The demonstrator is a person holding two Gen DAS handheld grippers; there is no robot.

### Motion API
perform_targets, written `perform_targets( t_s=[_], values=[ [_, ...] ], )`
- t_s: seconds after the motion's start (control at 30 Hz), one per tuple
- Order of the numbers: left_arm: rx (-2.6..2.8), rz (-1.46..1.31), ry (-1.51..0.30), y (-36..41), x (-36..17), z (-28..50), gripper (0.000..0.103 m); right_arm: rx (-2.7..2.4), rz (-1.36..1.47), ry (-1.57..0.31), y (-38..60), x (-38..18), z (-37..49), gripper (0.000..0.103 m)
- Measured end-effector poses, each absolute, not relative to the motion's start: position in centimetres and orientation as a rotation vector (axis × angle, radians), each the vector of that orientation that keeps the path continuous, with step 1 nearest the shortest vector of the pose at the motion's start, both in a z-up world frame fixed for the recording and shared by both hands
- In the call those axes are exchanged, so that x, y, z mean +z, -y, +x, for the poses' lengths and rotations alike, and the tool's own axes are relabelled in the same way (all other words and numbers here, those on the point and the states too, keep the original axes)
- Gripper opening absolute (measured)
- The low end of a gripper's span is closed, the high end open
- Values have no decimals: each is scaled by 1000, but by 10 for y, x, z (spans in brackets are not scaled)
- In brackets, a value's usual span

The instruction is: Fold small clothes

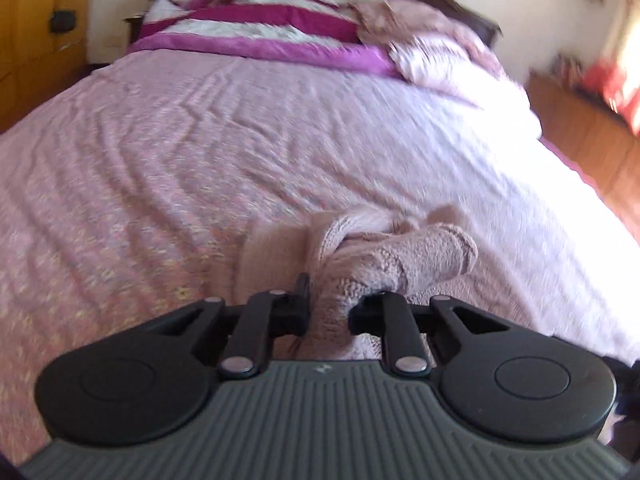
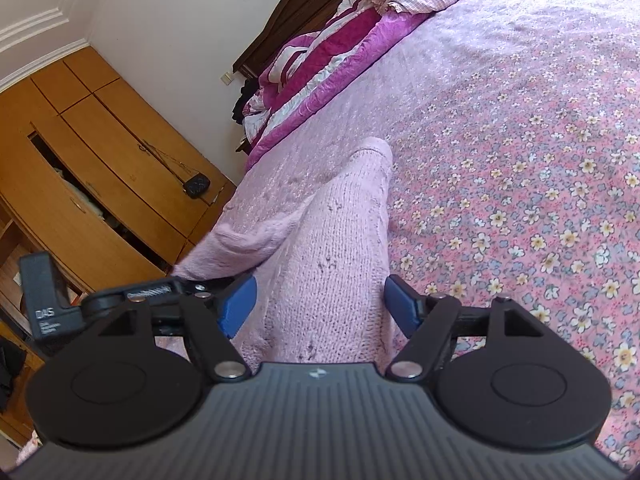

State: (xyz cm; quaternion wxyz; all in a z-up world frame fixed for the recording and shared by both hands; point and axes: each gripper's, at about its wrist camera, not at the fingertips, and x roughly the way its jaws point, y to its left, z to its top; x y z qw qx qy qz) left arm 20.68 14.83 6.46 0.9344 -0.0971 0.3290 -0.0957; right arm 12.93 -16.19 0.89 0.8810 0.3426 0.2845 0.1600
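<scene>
A small pale pink knitted garment [image 1: 360,256] lies bunched on the bed's floral pink sheet [image 1: 160,160]. My left gripper [image 1: 330,304] is closed on a bunch of the knit, which bulges up between its black fingers. In the right wrist view the same pink knit [image 2: 332,248] runs as a long strip away from the camera, with a sleeve-like part off to the left. My right gripper [image 2: 320,304] has its blue pads [image 2: 240,304] on either side of the knit, with the fabric filling the gap between them.
A magenta and white striped blanket [image 1: 256,28] and a pale pink pillow [image 1: 432,52] lie at the head of the bed. A wooden wardrobe [image 2: 88,168] stands to the left of the bed. The dark headboard [image 2: 304,12] is against the wall.
</scene>
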Motion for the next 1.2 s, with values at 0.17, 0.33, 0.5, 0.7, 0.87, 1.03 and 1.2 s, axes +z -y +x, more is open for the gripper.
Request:
perform_targets(
  t_s=[0.17, 0.33, 0.5, 0.7, 0.87, 1.03, 1.2],
  values=[
    [-116, -285, -782, -172, 45, 220, 25, 400, 708, -580, 155, 12, 133, 82],
    [-81, -278, -766, -174, 49, 225, 45, 413, 630, -576, 142, 15, 134, 87],
    [-65, -269, -770, -178, 47, 234, 54, 413, 645, -579, 143, 14, 134, 88],
    [-41, -287, -783, -187, 41, 230, 63, 419, 624, -580, 142, 16, 132, 88],
    [-78, -266, -803, -183, 57, 209, 61, 409, 657, -568, 147, 16, 128, 88],
    [-114, -157, -811, -171, 66, 178, 71, 409, 622, -569, 144, 20, 123, 88],
    [-82, -60, -827, -166, 53, 157, 79, 447, 530, -600, 131, 24, 116, 89]
  ],
)
